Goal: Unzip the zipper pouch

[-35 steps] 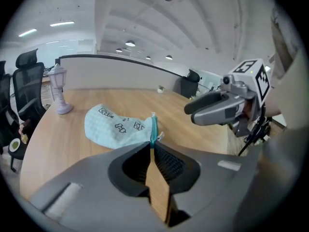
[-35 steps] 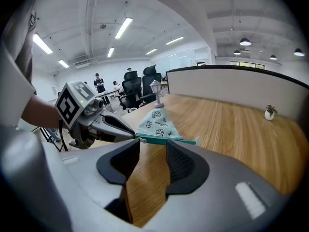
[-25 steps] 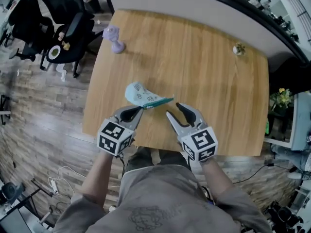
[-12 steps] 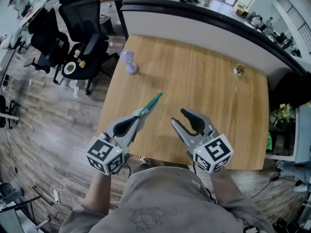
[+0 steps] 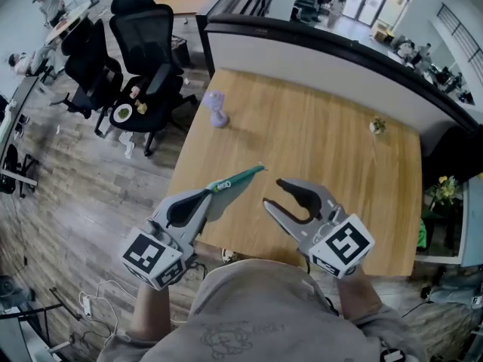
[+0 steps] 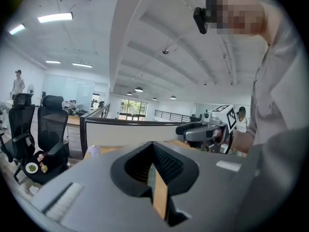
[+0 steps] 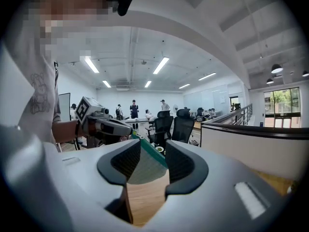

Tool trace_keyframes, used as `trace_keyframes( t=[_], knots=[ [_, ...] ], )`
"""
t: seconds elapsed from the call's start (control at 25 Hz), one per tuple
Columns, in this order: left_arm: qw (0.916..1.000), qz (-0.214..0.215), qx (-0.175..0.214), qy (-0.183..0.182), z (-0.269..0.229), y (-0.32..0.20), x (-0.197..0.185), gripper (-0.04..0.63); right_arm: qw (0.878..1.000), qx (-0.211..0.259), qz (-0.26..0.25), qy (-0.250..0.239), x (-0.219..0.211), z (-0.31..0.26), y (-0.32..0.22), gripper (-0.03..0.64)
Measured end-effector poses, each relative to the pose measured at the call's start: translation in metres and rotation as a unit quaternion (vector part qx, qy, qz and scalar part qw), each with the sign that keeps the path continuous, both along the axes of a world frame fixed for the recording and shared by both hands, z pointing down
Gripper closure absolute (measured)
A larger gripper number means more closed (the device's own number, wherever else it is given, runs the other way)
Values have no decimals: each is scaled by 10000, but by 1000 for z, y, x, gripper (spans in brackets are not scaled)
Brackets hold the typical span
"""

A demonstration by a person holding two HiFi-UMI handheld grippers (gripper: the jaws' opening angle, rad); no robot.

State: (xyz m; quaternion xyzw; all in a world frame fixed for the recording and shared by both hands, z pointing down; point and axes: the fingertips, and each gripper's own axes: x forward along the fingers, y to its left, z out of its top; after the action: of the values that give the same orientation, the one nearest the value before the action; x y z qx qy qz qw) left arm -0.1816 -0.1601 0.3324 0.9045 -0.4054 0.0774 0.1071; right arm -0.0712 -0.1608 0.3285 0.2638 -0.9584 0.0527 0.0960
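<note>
As left claw point(image 5: 212, 191) pinches the pouch point(image 5: 241, 177) (aloft, near level), right claw point(image 5: 272, 192) gapes.

— How's your light?
— Bright and even: ceiling strips point(image 7: 161, 65) above the table point(image 5: 317, 142) leave only soft shadows on it.
— And sharpness?
— Your head view bows away from the table; gripper views darken at the corners, the nearest foreground perhaps slightly soft.

Pouch point(image 5: 240, 179) left of right tongs point(image 5: 272, 192)
</note>
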Motion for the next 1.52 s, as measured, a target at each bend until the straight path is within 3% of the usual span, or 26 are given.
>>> trace_keyframes(
  t=[0.16,0.32,0.48,0.64,0.96,1.08,1.2,1.52],
  knots=[
    [9999,148,2,-85,-1,9,4,595,9990,113,-412,122,-17,-3,8,489],
    [9993,314,8,-199,-3,18,10,595,9970,159,-685,339,-33,-8,15,489],
    [9989,435,-49,-192,-4,24,17,595,9881,598,-1175,787,-48,-6,24,489],
    [9982,556,-50,-231,-8,29,27,595,9797,702,-1475,1164,-54,3,33,489],
    [9953,921,-20,-291,-7,39,38,595,9739,700,-1721,1304,-57,13,40,491],
    [9954,914,-161,-246,-3,42,40,595,9712,681,-1848,1342,-54,17,43,535],
    [9948,953,-74,-343,2,41,38,595,9696,588,-1937,1377,-54,22,47,566],
    [9930,1052,111,-521,10,40,38,591,9649,474,-2059,1557,-55,29,47,572]
  ],
)
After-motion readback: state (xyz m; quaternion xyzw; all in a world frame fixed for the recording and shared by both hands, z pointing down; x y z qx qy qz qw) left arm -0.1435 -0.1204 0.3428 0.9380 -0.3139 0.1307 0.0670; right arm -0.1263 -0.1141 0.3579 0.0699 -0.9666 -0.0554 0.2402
